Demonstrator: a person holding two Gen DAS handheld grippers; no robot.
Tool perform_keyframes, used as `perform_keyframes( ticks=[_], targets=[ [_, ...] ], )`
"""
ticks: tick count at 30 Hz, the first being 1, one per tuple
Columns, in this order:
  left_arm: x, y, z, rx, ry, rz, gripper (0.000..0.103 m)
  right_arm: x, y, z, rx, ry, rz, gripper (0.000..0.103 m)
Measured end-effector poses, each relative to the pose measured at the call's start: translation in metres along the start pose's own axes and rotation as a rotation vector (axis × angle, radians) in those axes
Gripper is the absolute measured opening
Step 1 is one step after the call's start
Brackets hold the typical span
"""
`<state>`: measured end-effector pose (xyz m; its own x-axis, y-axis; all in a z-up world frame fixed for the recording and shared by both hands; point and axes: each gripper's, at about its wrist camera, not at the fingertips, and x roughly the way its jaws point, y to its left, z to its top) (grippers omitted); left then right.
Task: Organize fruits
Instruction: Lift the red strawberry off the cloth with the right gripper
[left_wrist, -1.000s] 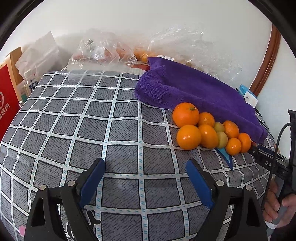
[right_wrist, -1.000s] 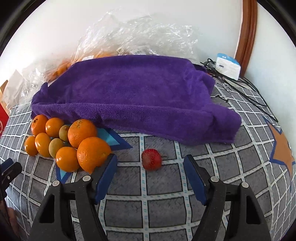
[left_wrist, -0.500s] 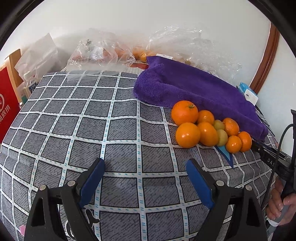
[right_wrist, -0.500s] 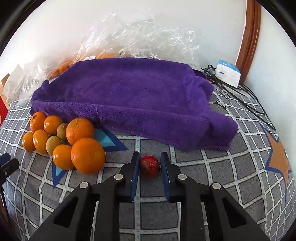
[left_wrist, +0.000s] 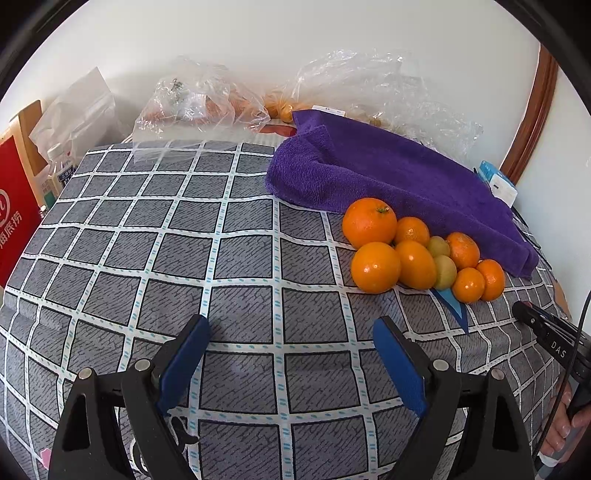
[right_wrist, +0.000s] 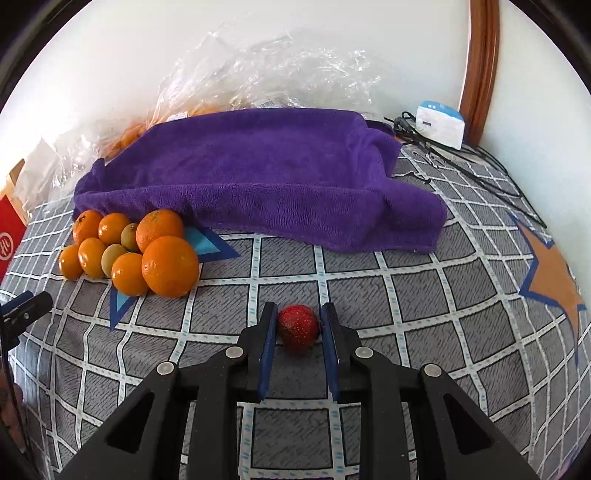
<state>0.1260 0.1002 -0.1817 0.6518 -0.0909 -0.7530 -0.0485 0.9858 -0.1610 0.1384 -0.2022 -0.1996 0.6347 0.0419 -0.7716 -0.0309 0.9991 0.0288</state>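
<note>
A small red strawberry (right_wrist: 297, 328) sits between the blue pads of my right gripper (right_wrist: 298, 320), which is shut on it just above the grey checked cloth (right_wrist: 406, 295). To its left lies a cluster of oranges (right_wrist: 170, 266) and small greenish fruits (right_wrist: 112, 257) on a blue star patch, against the purple towel (right_wrist: 258, 177). My left gripper (left_wrist: 291, 345) hangs open over bare cloth (left_wrist: 147, 258), with the same orange pile (left_wrist: 375, 266) ahead to its right. The right gripper's black tip (left_wrist: 546, 328) shows at the left wrist view's right edge.
Clear plastic bags (right_wrist: 280, 74) with more fruit lie along the white wall behind the towel. A white-blue box (right_wrist: 439, 123) and black cables (right_wrist: 461, 162) sit at the back right by a wooden frame (right_wrist: 480, 70). A red carton (left_wrist: 14, 218) stands at the left edge. An orange star patch (right_wrist: 554, 273) marks the cloth.
My right gripper closed from wide open onto the strawberry and has carried it a little rightward, away from the oranges. The left gripper stayed put and open.
</note>
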Motion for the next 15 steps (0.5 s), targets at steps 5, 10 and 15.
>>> perform_keyframes(
  ticks=[5, 10, 15],
  targets=[
    [0.0004, -0.0002, -0.0005, 0.002, 0.001, 0.002, 0.09, 0.0001, 0.0006, -0.003, -0.03, -0.006, -0.005, 0.035],
    [0.0005, -0.0007, -0.0003, 0.002, 0.001, 0.003, 0.09, -0.0013, -0.004, -0.0052, -0.013, -0.008, 0.005, 0.03],
    [0.0012, -0.0005, -0.0006, 0.005, 0.003, 0.001, 0.091, -0.0021, -0.0083, -0.007, 0.006, -0.009, 0.005, 0.026]
  ],
)
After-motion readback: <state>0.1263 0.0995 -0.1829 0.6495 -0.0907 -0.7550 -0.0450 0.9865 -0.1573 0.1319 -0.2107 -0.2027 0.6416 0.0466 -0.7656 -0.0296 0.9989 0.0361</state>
